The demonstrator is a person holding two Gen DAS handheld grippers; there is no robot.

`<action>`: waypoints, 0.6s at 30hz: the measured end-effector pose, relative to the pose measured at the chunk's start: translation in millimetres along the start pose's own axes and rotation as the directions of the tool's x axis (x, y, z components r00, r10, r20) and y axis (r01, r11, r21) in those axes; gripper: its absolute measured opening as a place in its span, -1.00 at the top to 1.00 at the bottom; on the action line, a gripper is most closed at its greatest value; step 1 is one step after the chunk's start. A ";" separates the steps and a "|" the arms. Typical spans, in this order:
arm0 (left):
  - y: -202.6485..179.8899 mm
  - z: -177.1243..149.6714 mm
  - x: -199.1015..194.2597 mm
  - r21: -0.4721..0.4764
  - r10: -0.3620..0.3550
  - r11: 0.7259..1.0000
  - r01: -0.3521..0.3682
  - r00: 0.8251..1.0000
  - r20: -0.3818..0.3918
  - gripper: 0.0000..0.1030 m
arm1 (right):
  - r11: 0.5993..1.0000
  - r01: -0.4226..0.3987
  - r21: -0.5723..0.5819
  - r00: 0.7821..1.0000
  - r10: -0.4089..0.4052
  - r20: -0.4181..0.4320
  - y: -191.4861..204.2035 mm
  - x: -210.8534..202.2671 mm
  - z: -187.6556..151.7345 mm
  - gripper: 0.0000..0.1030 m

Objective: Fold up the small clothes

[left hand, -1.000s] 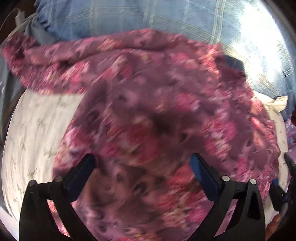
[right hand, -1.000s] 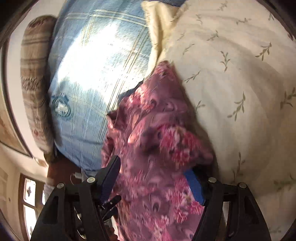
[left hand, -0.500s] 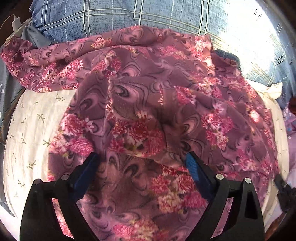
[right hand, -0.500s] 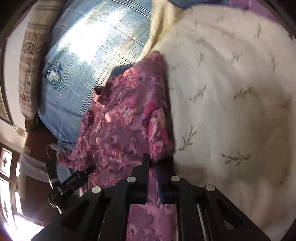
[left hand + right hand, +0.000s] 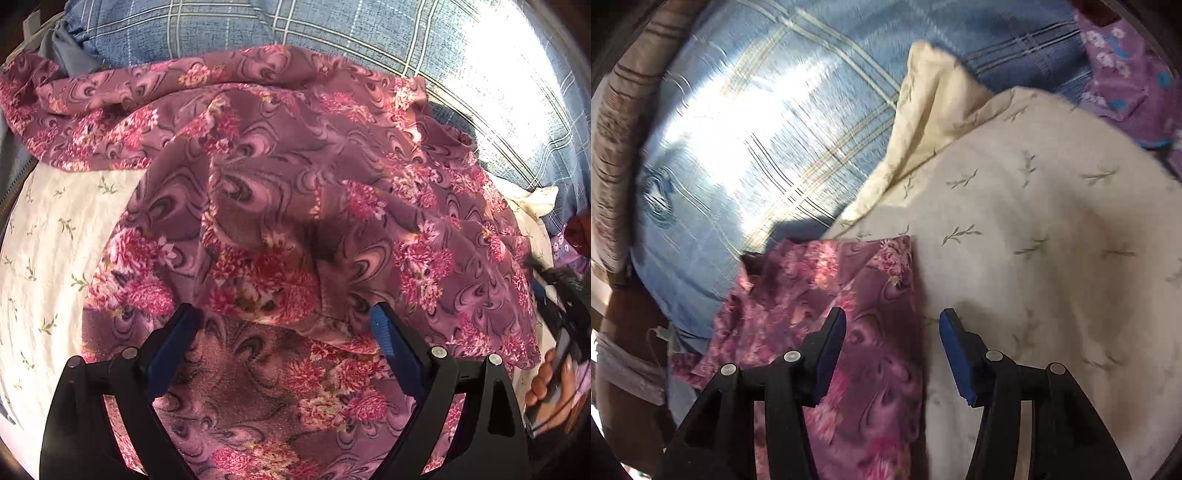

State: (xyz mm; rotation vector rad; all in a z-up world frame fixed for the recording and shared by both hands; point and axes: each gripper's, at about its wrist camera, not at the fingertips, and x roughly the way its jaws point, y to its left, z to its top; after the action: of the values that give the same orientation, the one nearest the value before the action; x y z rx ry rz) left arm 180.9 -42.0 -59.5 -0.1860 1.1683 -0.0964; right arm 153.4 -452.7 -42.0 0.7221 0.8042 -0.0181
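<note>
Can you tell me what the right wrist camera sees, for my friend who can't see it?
The right tongs are opening with nothing between them, above the edge of a pink flowery garment on a cream sheet. A blue checked blanket lies behind.

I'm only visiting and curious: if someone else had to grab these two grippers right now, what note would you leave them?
Left gripper: open, hovering over the middle of the floral garment, gripping nothing.
Right gripper: jaws opening, with the garment's right edge lying below them, not pinched.
Where things are: the garment lies rumpled on the cream sheet, its top against the blue plaid pillow. One side looks turned in over the middle.
Done: probably a first fold, loose and wrinkled.
Left: smooth it, fold the spread-out left part inward, then fold it down to a small packet.
</note>
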 end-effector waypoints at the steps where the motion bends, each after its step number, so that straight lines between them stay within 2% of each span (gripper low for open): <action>1: -1.8 1.9 -1.5 0.008 0.004 1.000 -0.004 1.000 0.007 -0.84 | 0.999 0.016 -0.038 1.000 -0.017 -0.014 3.5 2.9 2.1 0.88; 3: -5.5 7.9 -2.3 0.025 0.023 0.999 -0.024 0.999 0.025 -0.85 | 0.999 -0.004 -0.053 0.997 0.008 0.072 4.1 -15.3 7.7 0.93; 4: -13.2 17.1 8.4 0.026 0.037 0.999 -0.037 0.999 0.025 -0.85 | 1.000 -0.016 -0.023 0.991 0.019 0.131 -2.0 -25.0 15.1 0.93; 6: -15.4 19.1 25.2 0.021 0.054 0.998 -0.055 0.999 0.003 -0.88 | 0.999 0.034 0.006 0.994 -0.035 0.106 -10.9 -14.7 27.3 0.93; 8: -22.7 18.6 26.4 0.051 0.089 0.995 -0.091 0.995 0.039 -0.89 | 0.993 0.116 -0.021 0.993 -0.115 0.027 -15.4 7.6 29.2 0.91; 9: -26.6 18.0 27.1 0.072 0.105 0.992 -0.107 0.994 0.041 -0.89 | 0.993 0.112 -0.031 0.994 -0.112 0.001 -17.3 12.2 26.8 0.91; 12: -27.9 17.9 22.3 0.070 0.086 0.994 -0.088 0.996 0.033 -0.89 | 1.000 0.025 0.018 0.998 -0.026 0.051 -26.2 -11.3 15.7 0.74; 14: -24.8 17.8 17.2 0.039 0.048 0.998 -0.049 0.998 0.030 -0.89 | 0.998 -0.055 0.044 0.998 0.053 0.044 -34.7 -30.1 1.3 0.41; 17: -21.3 13.7 13.2 -0.002 0.003 1.000 -0.003 1.000 0.024 -0.89 | 0.993 -0.109 0.051 0.994 0.108 0.010 -43.7 -44.6 -31.8 0.32; 18: -22.2 11.1 13.3 -0.001 0.007 1.000 -0.007 1.000 0.018 -0.89 | 0.987 -0.142 0.073 0.989 0.144 -0.018 -47.6 -44.6 -45.4 0.32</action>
State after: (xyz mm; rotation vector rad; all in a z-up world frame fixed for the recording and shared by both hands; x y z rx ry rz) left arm 196.7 -65.0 -63.0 -0.1836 1.1505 -0.0878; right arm 79.1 -473.0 -61.5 0.8476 0.7748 0.0916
